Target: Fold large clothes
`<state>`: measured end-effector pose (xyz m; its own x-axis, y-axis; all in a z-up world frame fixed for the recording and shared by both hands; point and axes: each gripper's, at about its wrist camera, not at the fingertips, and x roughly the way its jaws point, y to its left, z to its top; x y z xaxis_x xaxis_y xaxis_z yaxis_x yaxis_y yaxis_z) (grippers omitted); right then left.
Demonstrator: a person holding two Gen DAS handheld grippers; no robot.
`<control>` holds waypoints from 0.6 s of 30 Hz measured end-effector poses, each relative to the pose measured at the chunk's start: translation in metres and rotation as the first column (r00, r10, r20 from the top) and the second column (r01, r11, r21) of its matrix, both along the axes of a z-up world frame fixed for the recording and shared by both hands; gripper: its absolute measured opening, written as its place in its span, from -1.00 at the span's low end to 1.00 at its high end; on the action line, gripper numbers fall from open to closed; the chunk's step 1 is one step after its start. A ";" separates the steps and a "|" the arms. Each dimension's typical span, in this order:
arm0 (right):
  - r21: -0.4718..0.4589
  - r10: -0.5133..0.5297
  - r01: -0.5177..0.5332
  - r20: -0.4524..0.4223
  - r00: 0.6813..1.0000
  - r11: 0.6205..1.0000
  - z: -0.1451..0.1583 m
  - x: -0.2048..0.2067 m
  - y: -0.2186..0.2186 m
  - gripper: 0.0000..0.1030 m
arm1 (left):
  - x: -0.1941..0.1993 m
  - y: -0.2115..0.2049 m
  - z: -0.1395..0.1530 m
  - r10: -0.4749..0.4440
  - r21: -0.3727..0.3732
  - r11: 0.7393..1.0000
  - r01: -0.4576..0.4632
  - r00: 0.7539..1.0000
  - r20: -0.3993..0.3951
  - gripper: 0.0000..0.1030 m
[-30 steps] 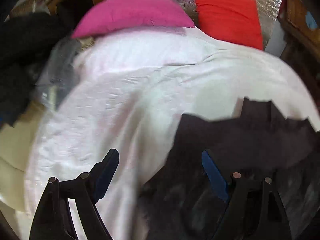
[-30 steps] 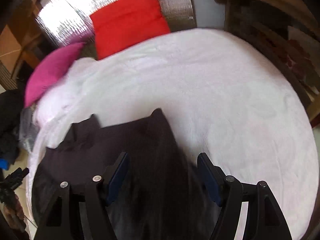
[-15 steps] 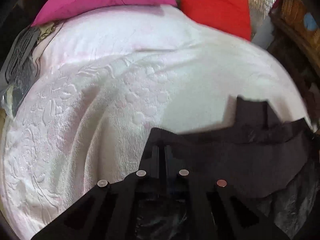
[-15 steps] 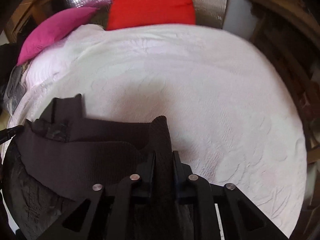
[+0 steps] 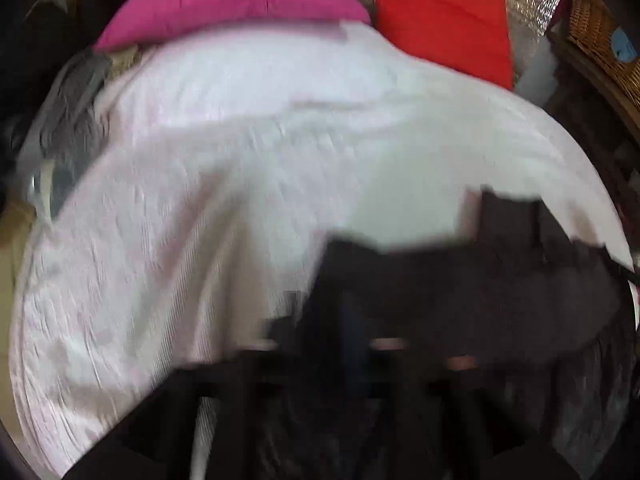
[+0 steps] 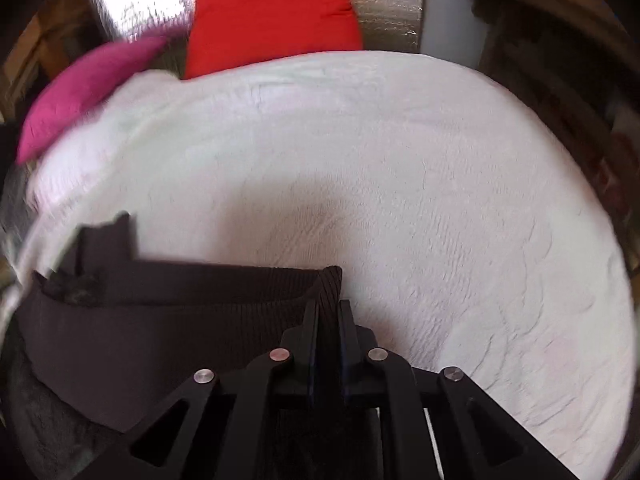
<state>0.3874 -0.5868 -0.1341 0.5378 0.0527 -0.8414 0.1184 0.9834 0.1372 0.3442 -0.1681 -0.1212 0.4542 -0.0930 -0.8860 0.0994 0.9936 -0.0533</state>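
A dark brown ribbed garment (image 6: pixel 168 312) lies at the near edge of a white bedspread (image 6: pixel 400 184). My right gripper (image 6: pixel 329 312) is shut on the garment's right corner, with cloth pinched between its fingers. In the left wrist view the picture is blurred; my left gripper (image 5: pixel 352 320) looks shut on the left corner of the garment (image 5: pixel 480 280), which stretches away to the right over the bedspread (image 5: pixel 240 160).
A pink pillow (image 5: pixel 232 0) and a red pillow (image 5: pixel 440 16) lie at the head of the bed against a silver foil panel (image 6: pixel 388 4). A wicker basket (image 5: pixel 600 36) stands at the right. Grey clothing (image 5: pixel 68 112) hangs off the bed's left side.
Both grippers went from open to shut on the garment's corners. Since then the left gripper is moving, blurring its view, and the right has shifted the cloth slightly.
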 end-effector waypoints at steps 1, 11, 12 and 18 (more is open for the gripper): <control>0.087 -0.011 0.009 0.025 1.000 0.996 0.007 -0.007 -0.008 -0.75 | -0.012 0.002 0.002 0.021 0.002 1.000 -0.021 1.000 0.012 0.58; 0.265 -0.092 0.051 0.145 0.985 0.963 0.058 -0.100 -0.025 0.70 | -0.096 0.040 0.027 0.119 -0.045 0.992 -0.117 0.992 0.049 0.67; 0.258 -0.086 0.049 0.133 0.987 0.965 0.058 -0.110 -0.025 0.70 | -0.102 0.042 0.025 0.118 -0.038 0.992 -0.117 0.992 0.044 0.67; 0.199 -0.106 0.088 0.086 0.991 0.976 0.048 -0.159 -0.032 0.67 | -0.121 0.059 0.003 0.108 -0.133 0.985 -0.108 0.994 -0.009 0.67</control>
<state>0.2282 -0.6186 -0.0862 0.6257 0.1540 -0.7647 0.1889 0.9212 0.3401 0.2230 -0.1089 -0.1183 0.4666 -0.1610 -0.8697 -0.0082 0.9825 -0.1863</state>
